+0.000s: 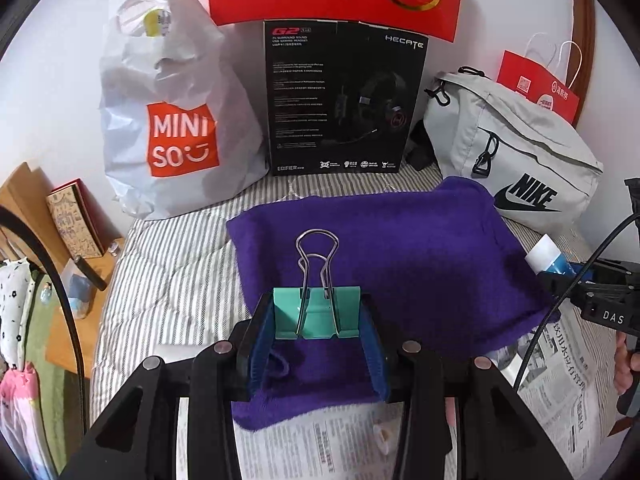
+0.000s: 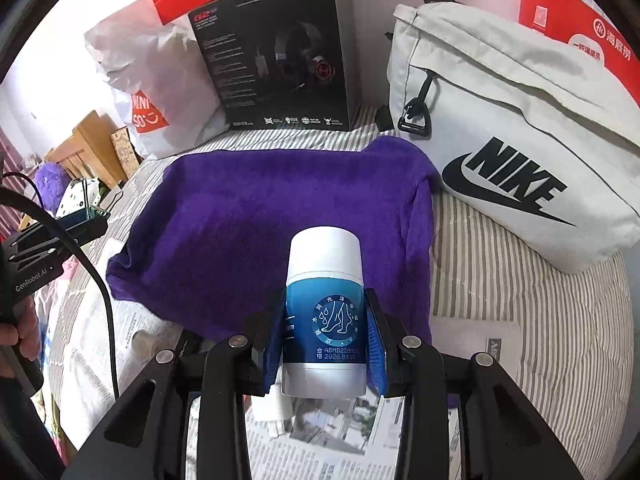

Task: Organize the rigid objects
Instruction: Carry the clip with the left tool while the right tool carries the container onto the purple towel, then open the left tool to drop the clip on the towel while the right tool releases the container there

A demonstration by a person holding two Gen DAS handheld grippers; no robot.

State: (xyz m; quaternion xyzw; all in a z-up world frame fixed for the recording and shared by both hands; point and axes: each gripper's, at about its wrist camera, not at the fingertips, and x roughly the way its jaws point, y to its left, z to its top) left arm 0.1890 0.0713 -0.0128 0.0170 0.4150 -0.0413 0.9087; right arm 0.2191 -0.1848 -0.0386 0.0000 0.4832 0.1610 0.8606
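In the left wrist view, the left tongs [image 1: 316, 316] sit low in the centre of the frame, pinching a teal binder clip [image 1: 316, 312] by its two side faces. The clip's wire handles stand upward, and it is held over the near part of a purple towel [image 1: 400, 248] spread on the striped bed [image 1: 168, 276]. Behind the towel, across the upper half of the frame, stand a white shopping bag [image 1: 176, 120], a black headset box [image 1: 340, 100] and a grey Nike bag [image 1: 516, 148]. At the right edge the other tool shows, with a blue-and-white stick just ahead of it.

In the right wrist view, the right tongs [image 2: 326, 332] at lower centre clamp a foot balm stick [image 2: 324, 312] around its blue body, white cap pointing away, above the towel's near edge and a sheet of newspaper [image 2: 320, 436]. The left tool appears at the left edge.

Risks, as I judge them: the clip's painted faces are smooth and gripped only near the pad tips, so a tilt or jolt could twist it loose. The stick is round and could roll once laid on the soft, uneven towel, perhaps off its edge. With both tools heading for the same towel, they could bump if lowered close together.
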